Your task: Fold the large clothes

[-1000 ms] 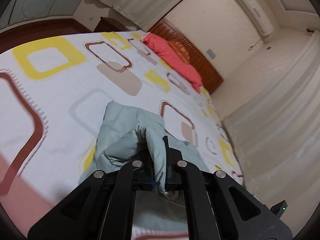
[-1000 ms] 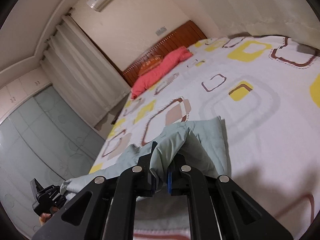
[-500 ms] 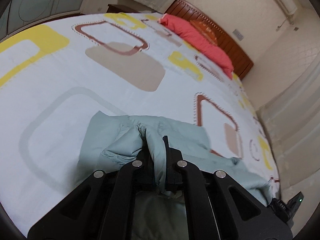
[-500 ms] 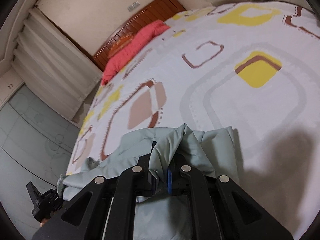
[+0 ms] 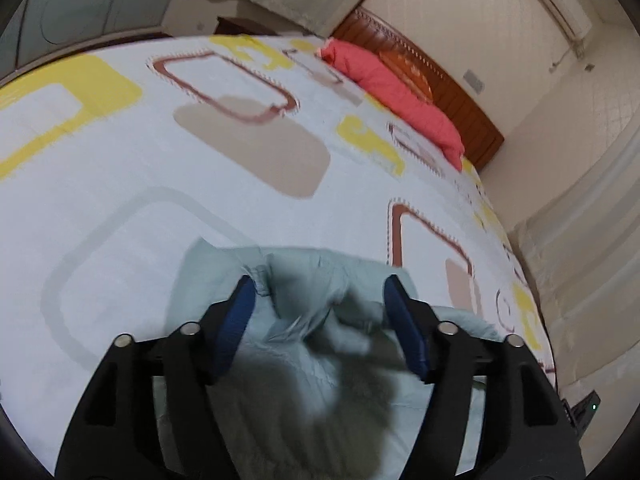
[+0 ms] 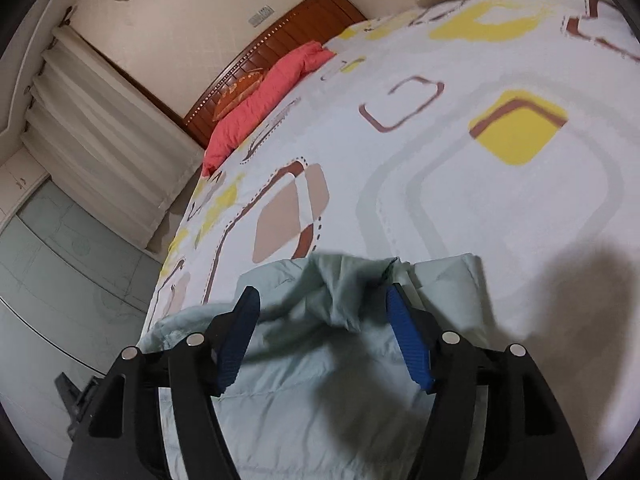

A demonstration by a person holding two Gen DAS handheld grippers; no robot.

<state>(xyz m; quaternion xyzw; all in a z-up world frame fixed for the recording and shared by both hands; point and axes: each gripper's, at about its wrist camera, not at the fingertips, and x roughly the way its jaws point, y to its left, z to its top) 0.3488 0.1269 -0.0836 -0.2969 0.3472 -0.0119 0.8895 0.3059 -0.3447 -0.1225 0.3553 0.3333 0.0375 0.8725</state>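
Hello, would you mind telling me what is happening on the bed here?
A person with a handheld gripper in each hand is folding a pale green garment on the patterned bed. Both the left gripper and the right gripper are open above the bunched fabric, which lies loose on the sheet, gripped by neither.

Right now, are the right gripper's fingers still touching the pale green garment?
Cannot tell. In the right wrist view the right gripper stands wide open and the pale green garment bunches between its fingers, but blur hides any contact or gap.

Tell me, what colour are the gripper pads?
Blue pads, clearest in the right wrist view.
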